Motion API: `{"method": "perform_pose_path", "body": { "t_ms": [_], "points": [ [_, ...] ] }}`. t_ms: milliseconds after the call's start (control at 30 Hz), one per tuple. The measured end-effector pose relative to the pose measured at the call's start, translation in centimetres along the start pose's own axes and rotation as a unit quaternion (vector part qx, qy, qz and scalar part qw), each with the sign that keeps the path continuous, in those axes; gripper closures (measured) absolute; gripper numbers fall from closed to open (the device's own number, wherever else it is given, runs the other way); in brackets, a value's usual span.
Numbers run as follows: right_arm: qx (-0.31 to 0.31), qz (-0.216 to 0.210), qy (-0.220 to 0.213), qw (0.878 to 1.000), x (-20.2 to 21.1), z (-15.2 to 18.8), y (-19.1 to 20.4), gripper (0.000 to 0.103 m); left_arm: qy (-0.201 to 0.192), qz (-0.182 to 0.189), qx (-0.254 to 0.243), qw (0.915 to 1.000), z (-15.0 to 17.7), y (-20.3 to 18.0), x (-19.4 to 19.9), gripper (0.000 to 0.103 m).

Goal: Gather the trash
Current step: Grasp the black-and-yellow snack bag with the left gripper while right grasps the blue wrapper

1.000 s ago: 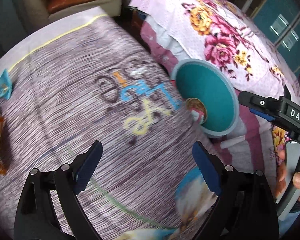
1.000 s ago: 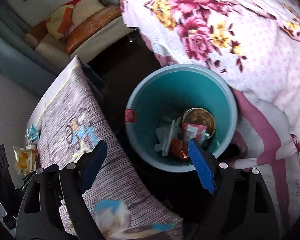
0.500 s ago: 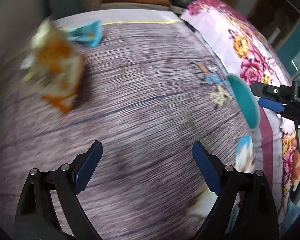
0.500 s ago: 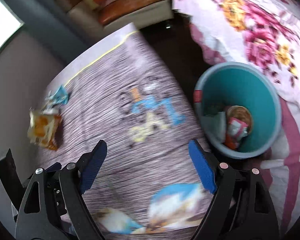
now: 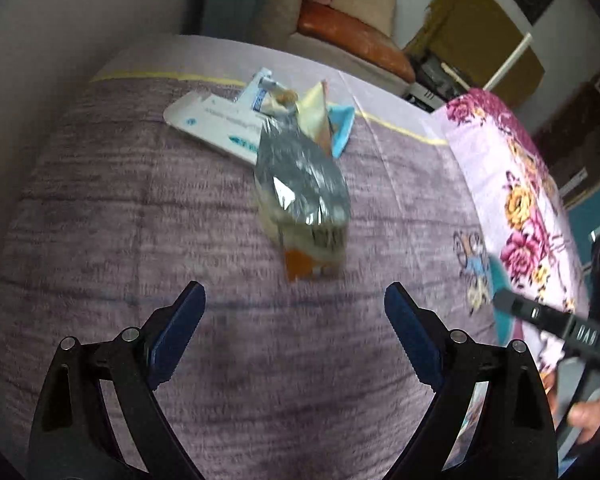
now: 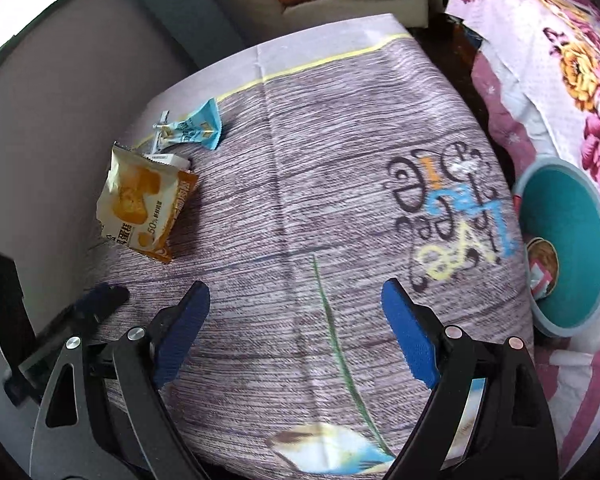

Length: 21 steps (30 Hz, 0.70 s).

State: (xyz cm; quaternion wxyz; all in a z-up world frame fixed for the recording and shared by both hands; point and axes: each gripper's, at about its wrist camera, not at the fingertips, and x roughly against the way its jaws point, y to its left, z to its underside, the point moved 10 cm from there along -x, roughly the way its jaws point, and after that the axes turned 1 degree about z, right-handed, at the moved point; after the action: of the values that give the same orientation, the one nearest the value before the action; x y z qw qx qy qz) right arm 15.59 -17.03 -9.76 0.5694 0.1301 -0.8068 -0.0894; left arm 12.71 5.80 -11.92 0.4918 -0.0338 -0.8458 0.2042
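Observation:
An orange and white snack bag (image 5: pixel 304 204) lies on the purple wood-print tablecloth (image 5: pixel 180 220), just ahead of my open, empty left gripper (image 5: pixel 296 316). It also shows in the right wrist view (image 6: pixel 144 204) at the far left. Behind it lie a light blue wrapper (image 6: pixel 196 128) and a white flat carton (image 5: pixel 220 128). My right gripper (image 6: pixel 296 308) is open and empty above the table's middle. The teal trash bin (image 6: pixel 568 248) with trash inside stands on the floor at the right.
A bed with a floral pink cover (image 6: pixel 560 60) runs along the right beyond the bin. A sofa with an orange cushion (image 5: pixel 352 32) stands behind the table. A grey wall (image 6: pixel 60 100) borders the table's left side.
Both grippers have swung from the bin at the right towards the table's left. The snack bag has come into the middle of the left wrist view, close ahead of the jaws.

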Motion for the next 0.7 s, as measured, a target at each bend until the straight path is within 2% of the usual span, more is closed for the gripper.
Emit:
{"method": "perform_pose_path", "body": {
  "t_ms": [300, 400, 467, 500, 533, 633, 700],
  "points": [
    [-0.006, 0.002, 0.017, 1.0, -2.2, -1.6, 0.5, 0.019, 0.03, -0.002, 0.031, 0.9991, -2.5, 1.1, -4.0, 0.012],
    [-0.005, 0.001, 0.023, 1.0, -2.9, -2.1, 0.5, 0.019, 0.025, 0.008, 0.032, 0.9991, -2.8, 1.1, -4.9, 0.012],
    [-0.002, 0.0, 0.025, 1.0, -3.3, -2.4, 0.6, 0.019, 0.018, 0.005, 0.017, 0.9997, -2.9, 0.9, -5.2, 0.047],
    [-0.001, 0.0, 0.026, 1.0, -3.5, -2.5, 0.7, 0.019, 0.023, 0.021, 0.014, 0.9994, -2.8, 0.5, -5.4, 0.052],
    [0.001, 0.0, 0.027, 1.0, -3.7, -2.6, 0.8, 0.019, 0.022, 0.029, 0.015, 0.9992, -2.8, 0.4, -5.2, 0.062],
    [0.018, 0.002, 0.028, 0.999, -4.3, -3.0, 1.4, 0.019, 0.003, 0.011, -0.01, 0.9999, -2.8, 0.4, -3.9, 0.069],
    [0.027, 0.002, 0.028, 0.999, -4.6, -3.2, 1.7, 0.019, 0.002, 0.014, -0.012, 0.9998, -2.6, 0.8, -3.1, 0.069]
  ]
}}
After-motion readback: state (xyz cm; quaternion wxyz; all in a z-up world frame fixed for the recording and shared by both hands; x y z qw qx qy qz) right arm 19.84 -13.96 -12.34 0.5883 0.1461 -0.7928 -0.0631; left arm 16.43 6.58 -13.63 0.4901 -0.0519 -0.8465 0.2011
